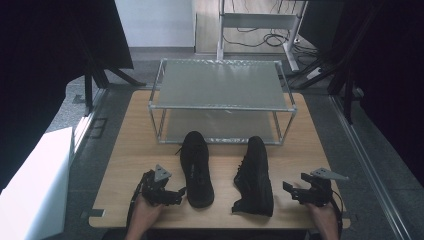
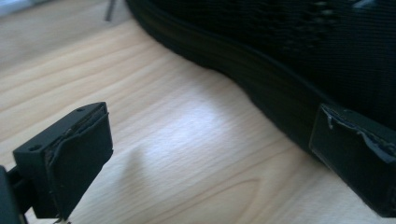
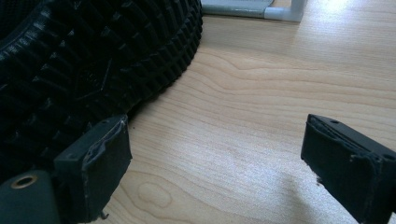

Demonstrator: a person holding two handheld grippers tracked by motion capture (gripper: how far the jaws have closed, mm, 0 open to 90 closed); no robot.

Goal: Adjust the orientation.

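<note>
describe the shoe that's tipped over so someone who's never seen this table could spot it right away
Start at the metal shelf rack at the back of the wooden table. In front of it lie two black shoes; take the one nearer the right claw. That tipped shoe lies on its side, while the upright shoe rests on its sole.

A light wooden table (image 1: 130, 150) carries a two-tier metal-framed rack (image 1: 222, 82) at its far side and, nearer the person, two black shoes: the left shoe (image 1: 196, 167) upright on its sole, the right shoe (image 1: 256, 175) tipped on its side.
</note>
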